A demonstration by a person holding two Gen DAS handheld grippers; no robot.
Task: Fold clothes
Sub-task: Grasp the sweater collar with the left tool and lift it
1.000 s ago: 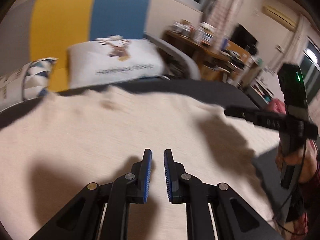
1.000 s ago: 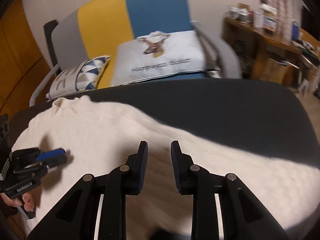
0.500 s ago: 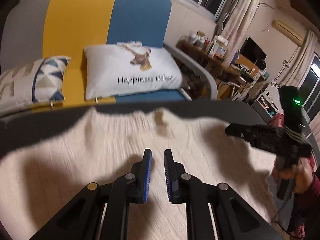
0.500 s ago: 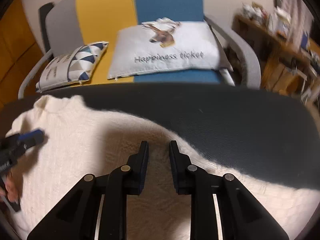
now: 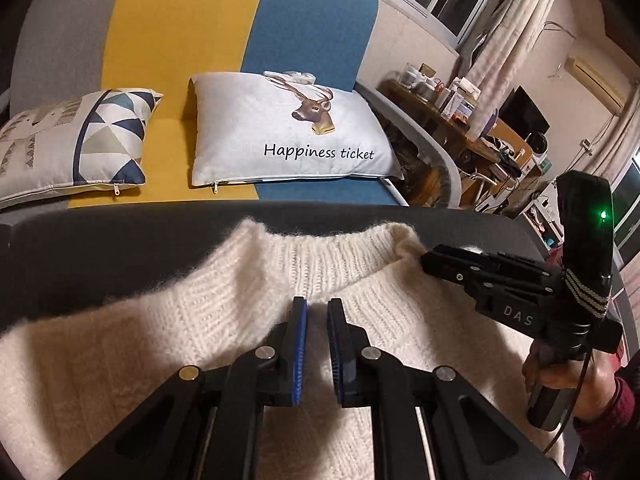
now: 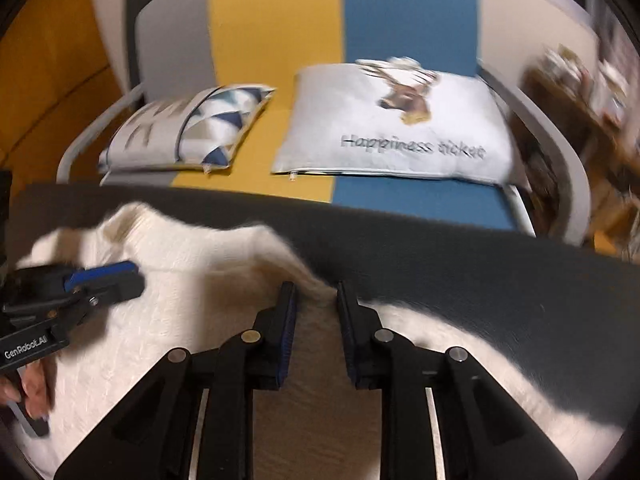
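Since a second ago both of my hands have slid up the cream sweater (image 5: 168, 344) toward its neckline, so the ribbed collar (image 5: 320, 252) and the sofa (image 5: 312, 24) behind it now fill much more of each view. The sweater lies spread flat on the dark worktop (image 5: 100, 256), collar toward the sofa, its far edge close to the worktop's rim. My left hand-held gripper (image 5: 318, 312) hangs just below the collar with its jaws nearly together, a narrow slot between the blue pads and only a sliver of knit showing in it; I cannot see any fabric pinched. My right hand-held gripper (image 6: 314, 298) sits at the shoulder edge, where the knit meets the bare worktop; its jaws have just been closing and a small ridge of wool rises between them, though the blur keeps me from saying whether the pads press on it. The risk I see is a shallow bite: this fuzzy, loose knit could slip out of one side as I lift, leaving the fold skewed. With jaws this narrow I might also catch one layer only, or snag and stretch the collar ribbing, or drag the whole sweater toward the rim.
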